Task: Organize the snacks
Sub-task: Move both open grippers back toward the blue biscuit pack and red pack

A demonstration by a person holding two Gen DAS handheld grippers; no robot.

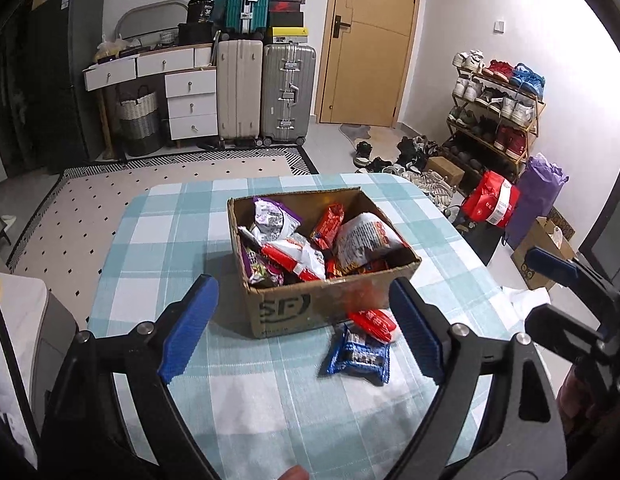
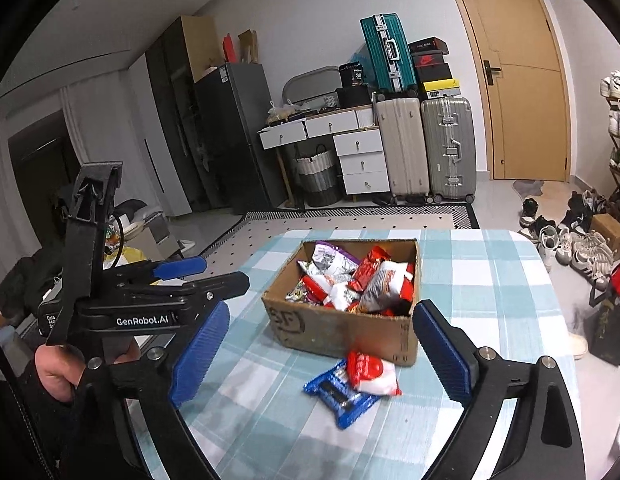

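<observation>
A cardboard box filled with several snack packets stands on the checked tablecloth. In front of it lie a blue packet and a red and white packet that rests partly on the blue one. My left gripper is open, nothing between its blue pads, pulled back from the box. My right gripper is open too, empty, with both loose packets seen between its fingers but further off. The left gripper shows at the left of the right wrist view, held by a hand.
The table has a rounded far edge with a patterned rug beyond it. Suitcases, a white drawer unit and a door line the far wall. Shoes and a rack stand at the right, bags near the table.
</observation>
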